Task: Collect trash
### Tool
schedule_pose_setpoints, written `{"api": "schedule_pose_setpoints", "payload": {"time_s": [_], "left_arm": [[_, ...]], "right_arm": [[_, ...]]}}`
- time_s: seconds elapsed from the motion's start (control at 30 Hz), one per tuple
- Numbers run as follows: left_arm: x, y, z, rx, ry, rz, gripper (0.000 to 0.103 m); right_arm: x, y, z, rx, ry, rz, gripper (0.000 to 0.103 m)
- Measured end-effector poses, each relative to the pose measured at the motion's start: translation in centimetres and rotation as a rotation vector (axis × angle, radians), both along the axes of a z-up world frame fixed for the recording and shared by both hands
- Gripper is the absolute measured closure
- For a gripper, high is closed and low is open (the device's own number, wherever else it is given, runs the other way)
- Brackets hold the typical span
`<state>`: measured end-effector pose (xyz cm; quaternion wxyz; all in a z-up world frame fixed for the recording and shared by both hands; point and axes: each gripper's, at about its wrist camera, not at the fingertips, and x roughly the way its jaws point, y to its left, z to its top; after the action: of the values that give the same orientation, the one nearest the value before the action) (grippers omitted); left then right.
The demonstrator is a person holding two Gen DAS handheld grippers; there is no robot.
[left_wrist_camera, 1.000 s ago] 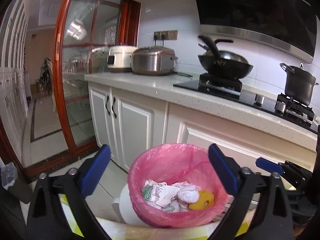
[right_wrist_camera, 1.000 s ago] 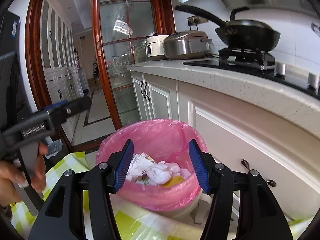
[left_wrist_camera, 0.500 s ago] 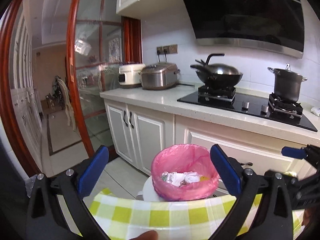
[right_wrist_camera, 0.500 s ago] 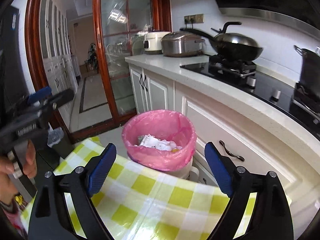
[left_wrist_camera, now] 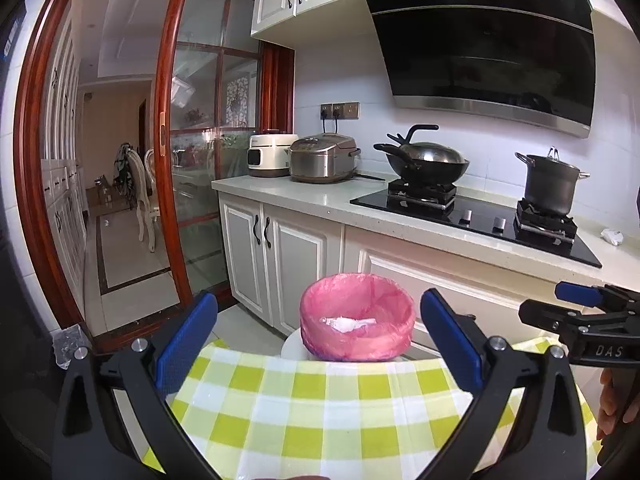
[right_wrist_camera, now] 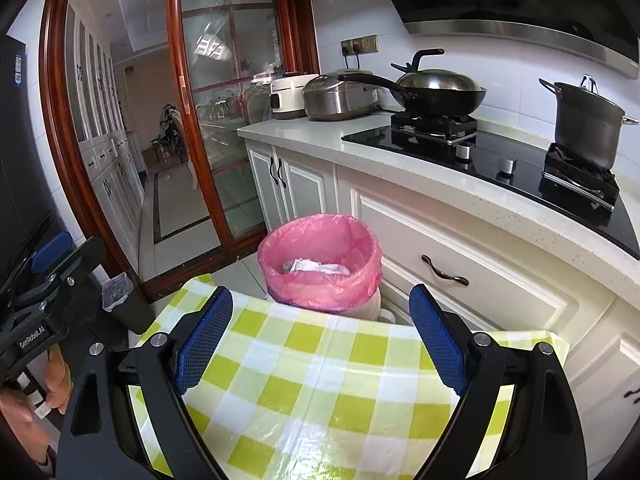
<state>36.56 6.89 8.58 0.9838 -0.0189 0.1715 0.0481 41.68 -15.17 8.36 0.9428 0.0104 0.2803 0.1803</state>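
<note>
A bin lined with a pink bag (left_wrist_camera: 356, 340) (right_wrist_camera: 348, 240) stands on the floor between the white cabinets and the table's far edge. White crumpled wrappers (left_wrist_camera: 348, 323) (right_wrist_camera: 316, 267) lie inside it. My left gripper (left_wrist_camera: 318, 300) hovers over the green-checked tablecloth (left_wrist_camera: 320, 408), open, with nothing between its blue pads. My right gripper (right_wrist_camera: 321, 296) hangs over the same cloth (right_wrist_camera: 320, 380), its jaws wide open and empty. Both point toward the bin from a distance.
The counter (left_wrist_camera: 304, 200) carries two cookers, a wok and a pot on the hob. A crumpled white scrap (left_wrist_camera: 612, 236) lies at the counter's far right. A small dark bin with a clear bag (right_wrist_camera: 120, 296) stands on the floor at left. A glass sliding door (right_wrist_camera: 208, 120) lies beyond.
Both grippers have pulled back and upward from right above the pink bin, so the checked tablecloth now fills the foreground. The right gripper's jaws have spread from narrow to wide.
</note>
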Motion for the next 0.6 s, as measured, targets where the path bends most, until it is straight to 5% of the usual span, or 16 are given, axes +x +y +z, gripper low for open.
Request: {"api": "schedule_pose_setpoints", "payload": {"time_s": [0.6], "left_arm": [[-1.1,-2.6,-0.9,0.014,0.025,-0.029,0.005]], "right_arm": [[-2.4,-1.5,-1.7,-0.024,0.022,-0.027,0.019]]}}
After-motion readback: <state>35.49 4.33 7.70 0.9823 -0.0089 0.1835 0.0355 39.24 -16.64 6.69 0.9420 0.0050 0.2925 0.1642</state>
